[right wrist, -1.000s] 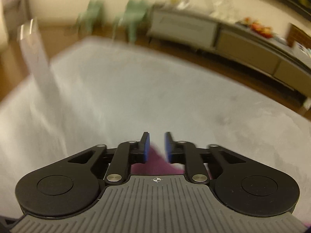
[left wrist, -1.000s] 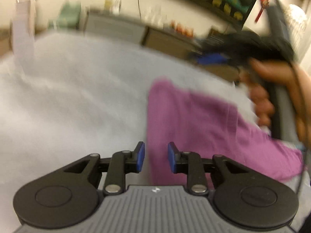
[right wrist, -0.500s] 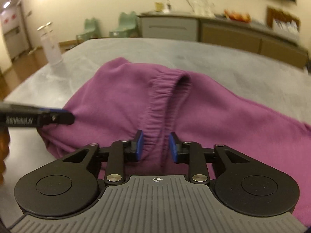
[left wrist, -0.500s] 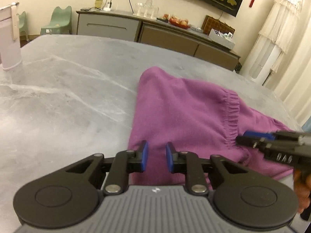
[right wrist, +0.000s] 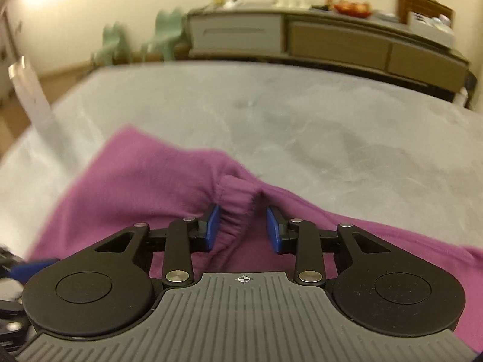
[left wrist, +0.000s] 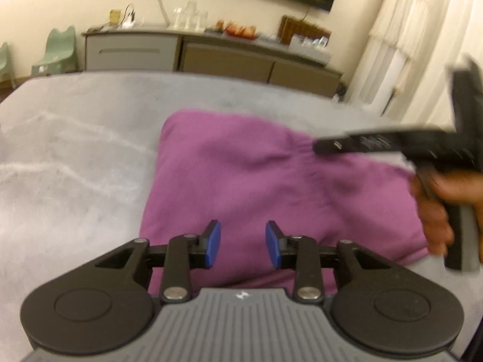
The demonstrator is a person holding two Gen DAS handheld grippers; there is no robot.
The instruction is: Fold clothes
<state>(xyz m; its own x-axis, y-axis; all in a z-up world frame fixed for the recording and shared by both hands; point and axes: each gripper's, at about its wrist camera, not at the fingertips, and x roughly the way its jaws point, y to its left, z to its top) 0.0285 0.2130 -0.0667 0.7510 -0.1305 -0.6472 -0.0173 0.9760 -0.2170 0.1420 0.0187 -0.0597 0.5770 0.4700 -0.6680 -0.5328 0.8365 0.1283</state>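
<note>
Softly rumpled, the purple fleece garment (left wrist: 256, 181) with ribbed elastic lies on grey marble table (right wrist: 332, 114); both jaws open.

Matt purple cloth garment (left wrist: 259, 181), prob. fleece

The left tool (left wrist: 243, 247) has a grey ribbed housing with a small white mark at its front edge, two black round-ended side plates, black linkage bars with silver screws, and blue pads (left wrist: 213, 242) on its black fingers. The right tool (right wrist: 244, 227) is built the same, with a white crosshair mark on the housing. From the side it shows as a long black bar with pale lettering. A hand (left wrist: 437, 208) wraps its black handle.
</note>
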